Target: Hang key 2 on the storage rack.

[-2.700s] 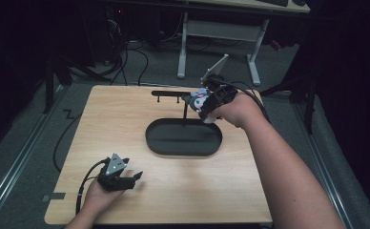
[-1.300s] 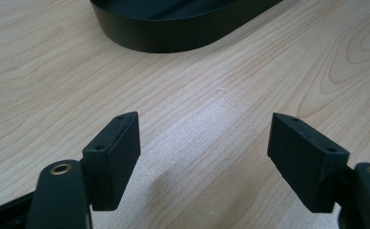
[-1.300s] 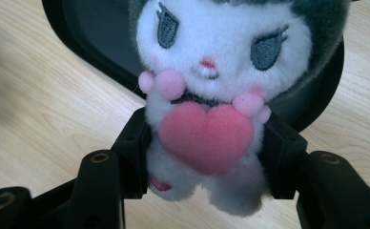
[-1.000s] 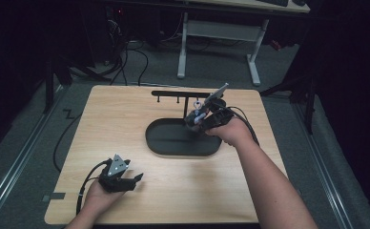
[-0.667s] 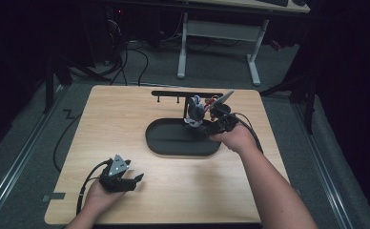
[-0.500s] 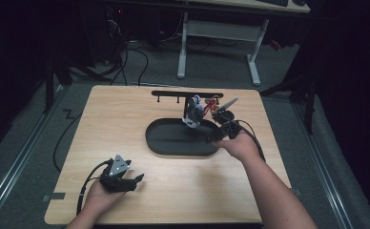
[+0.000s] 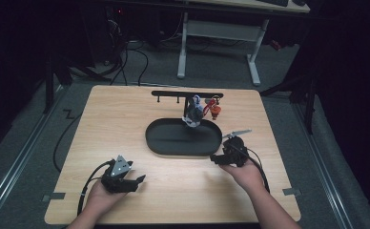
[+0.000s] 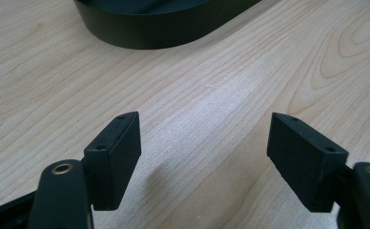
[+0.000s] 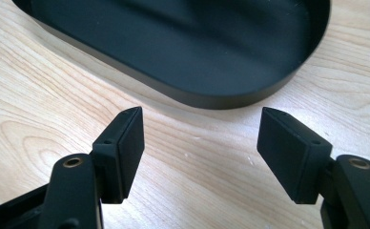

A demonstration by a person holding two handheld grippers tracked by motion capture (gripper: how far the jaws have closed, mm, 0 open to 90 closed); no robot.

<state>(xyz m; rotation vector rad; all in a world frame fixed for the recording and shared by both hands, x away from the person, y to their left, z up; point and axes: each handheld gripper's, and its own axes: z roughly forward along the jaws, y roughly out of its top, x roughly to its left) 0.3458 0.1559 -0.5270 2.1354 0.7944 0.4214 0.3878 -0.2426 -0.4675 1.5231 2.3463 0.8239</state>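
A black oval tray [image 7: 183, 148] lies mid-table. Behind it stands a black rack [image 7: 188, 94] with small hooks. A grey-and-white bundle [image 7: 194, 113] and a red piece [image 7: 214, 109] hang from the rack over the tray's far rim. My right gripper [image 7: 216, 158] rests low by the tray's right end, open with nothing between its jaws. In the right gripper view, that gripper [image 9: 200, 150] faces the tray's wall [image 9: 211, 101] over bare wood. My left gripper [image 7: 138, 182] sits at the near left, open and empty. In the left gripper view, this gripper [image 8: 204, 160] looks toward the tray's rim [image 8: 164, 36].
The wooden table [image 7: 107, 124] has bare room left of the tray. Behind the table's far edge stand a white desk frame [image 7: 216, 28] and cables on the floor [image 7: 126, 57]. A cable trails from each gripper toward the near edge.
The right gripper has drawn back from the hanging pieces at the rack, coming nearer and lower to the tray's right end. The pieces stay on the rack. The left gripper has kept still.
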